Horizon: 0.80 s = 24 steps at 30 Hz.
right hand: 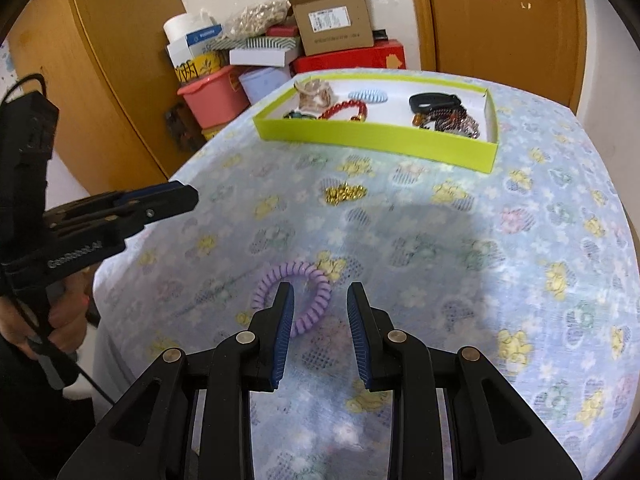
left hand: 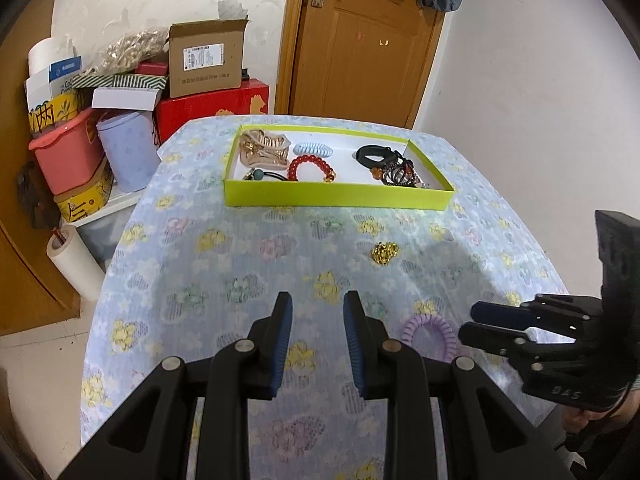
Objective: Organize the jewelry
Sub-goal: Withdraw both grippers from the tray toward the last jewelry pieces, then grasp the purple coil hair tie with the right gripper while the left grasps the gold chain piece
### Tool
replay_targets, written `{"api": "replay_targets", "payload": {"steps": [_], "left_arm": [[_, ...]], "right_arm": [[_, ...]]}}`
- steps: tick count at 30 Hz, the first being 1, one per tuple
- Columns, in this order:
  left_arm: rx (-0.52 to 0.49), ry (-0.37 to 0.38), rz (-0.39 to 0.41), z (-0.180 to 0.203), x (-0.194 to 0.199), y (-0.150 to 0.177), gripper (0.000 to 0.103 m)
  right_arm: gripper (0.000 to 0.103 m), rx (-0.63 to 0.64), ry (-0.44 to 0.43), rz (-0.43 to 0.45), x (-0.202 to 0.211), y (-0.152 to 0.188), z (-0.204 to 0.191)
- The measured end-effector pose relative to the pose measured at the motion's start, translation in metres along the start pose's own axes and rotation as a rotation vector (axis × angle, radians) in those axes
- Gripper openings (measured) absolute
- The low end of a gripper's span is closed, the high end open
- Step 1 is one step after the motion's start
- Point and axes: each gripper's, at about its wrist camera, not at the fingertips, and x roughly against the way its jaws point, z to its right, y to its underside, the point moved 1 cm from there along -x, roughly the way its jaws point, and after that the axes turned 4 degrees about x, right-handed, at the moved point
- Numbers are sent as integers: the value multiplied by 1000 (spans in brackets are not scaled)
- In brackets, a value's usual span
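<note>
lilac coiled hair tie on quilted floral cloth; both ribbed-pad tools, left tool and right tool, spread, empty.

Each wrist camera looked forward and down from above the near edge of the table. Both views shared the green tray near the far edge, and each saw the other gripper.

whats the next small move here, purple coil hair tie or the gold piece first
Probably the purple coil hair tie: ease the right gripper slightly left and down so its open, empty fingers straddle the coil's near edge, then close. It lies just ahead of that gripper on the tablecloth, while the gold piece sits farther off, nearer the green tray.
</note>
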Motion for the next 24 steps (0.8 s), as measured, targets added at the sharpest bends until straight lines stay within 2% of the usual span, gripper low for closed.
{"api": "replay_targets", "payload": {"steps": [8, 15, 24], "left_arm": [[5, 16, -10, -1, -4, 4, 28], [12, 18, -15, -3, -6, 2, 28], [-20, 42, -33, 11, -20, -5, 28]], "right_arm": [[27, 30, 18, -37, -19, 0, -5], [10, 104, 83, -44, -26, 1, -13], [9, 60, 89, -9, -13, 0, 1]]}}
